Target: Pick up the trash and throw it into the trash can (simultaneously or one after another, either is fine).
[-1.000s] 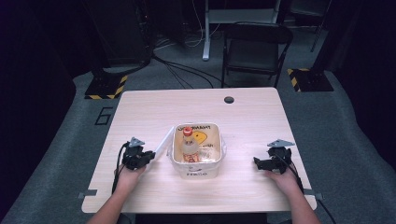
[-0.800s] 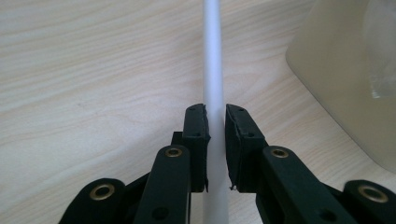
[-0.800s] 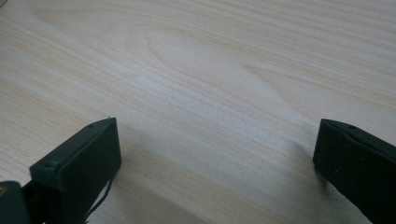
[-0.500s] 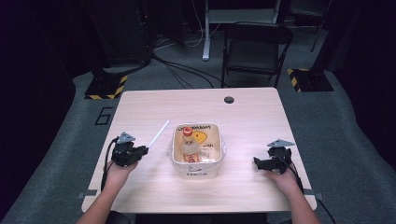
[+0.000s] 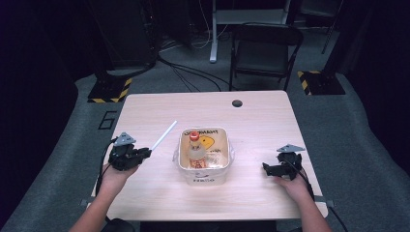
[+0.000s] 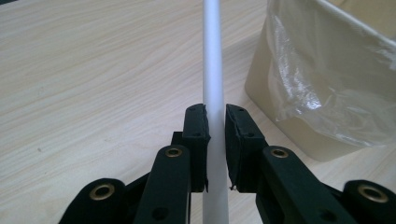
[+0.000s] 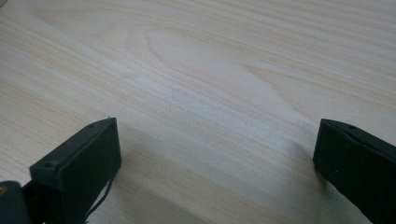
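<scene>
**Thin grip, long lever**

Plainly, the left gripper (image 6: 215, 135) was clamped on the white tube (image 6: 212, 56) near one end, so the long free length could swing, pivot between the pads, or clip the lined bin (image 5: 203, 157) just beside it. The tube pointed away from the bin's left wall. The right gripper (image 7: 215, 154) stood wide open and empty, well to the bin's right. A red-capped bottle (image 5: 195, 145), probably plastic, lay inside the bin. The pale wood table (image 5: 251, 203) sat on grey carpet, a folding chair (image 5: 263, 46) beyond it.
</scene>
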### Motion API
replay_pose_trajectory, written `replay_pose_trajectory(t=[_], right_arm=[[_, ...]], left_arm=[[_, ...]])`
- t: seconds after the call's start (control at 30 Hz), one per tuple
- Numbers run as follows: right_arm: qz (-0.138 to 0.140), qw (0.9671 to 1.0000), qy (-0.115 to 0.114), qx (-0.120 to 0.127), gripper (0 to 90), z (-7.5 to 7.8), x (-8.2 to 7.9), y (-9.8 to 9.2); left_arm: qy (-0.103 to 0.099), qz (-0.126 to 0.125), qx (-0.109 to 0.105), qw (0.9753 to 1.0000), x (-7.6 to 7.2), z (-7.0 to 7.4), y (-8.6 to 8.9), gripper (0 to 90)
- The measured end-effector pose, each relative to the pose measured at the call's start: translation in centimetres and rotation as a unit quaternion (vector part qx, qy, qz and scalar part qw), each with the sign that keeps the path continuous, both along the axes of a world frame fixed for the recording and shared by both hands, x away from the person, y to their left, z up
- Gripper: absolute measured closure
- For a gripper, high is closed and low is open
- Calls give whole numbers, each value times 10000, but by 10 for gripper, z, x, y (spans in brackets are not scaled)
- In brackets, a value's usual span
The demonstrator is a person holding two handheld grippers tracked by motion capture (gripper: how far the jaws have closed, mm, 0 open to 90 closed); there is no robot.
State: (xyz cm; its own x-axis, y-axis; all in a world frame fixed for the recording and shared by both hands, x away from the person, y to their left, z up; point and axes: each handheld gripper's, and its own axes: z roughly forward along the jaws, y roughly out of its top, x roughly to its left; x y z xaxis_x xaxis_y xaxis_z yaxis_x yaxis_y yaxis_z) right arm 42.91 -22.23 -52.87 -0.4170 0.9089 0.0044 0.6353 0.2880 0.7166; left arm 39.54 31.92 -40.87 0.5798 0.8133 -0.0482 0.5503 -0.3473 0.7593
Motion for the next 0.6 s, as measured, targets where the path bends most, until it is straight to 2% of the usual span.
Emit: replay_pose_trajectory(t=[0.6], right_arm=[[-6, 10000, 5, 5, 1, 0, 0, 0]], left_arm=[[-135, -407, 203, 9989, -10, 33, -9, 790]])
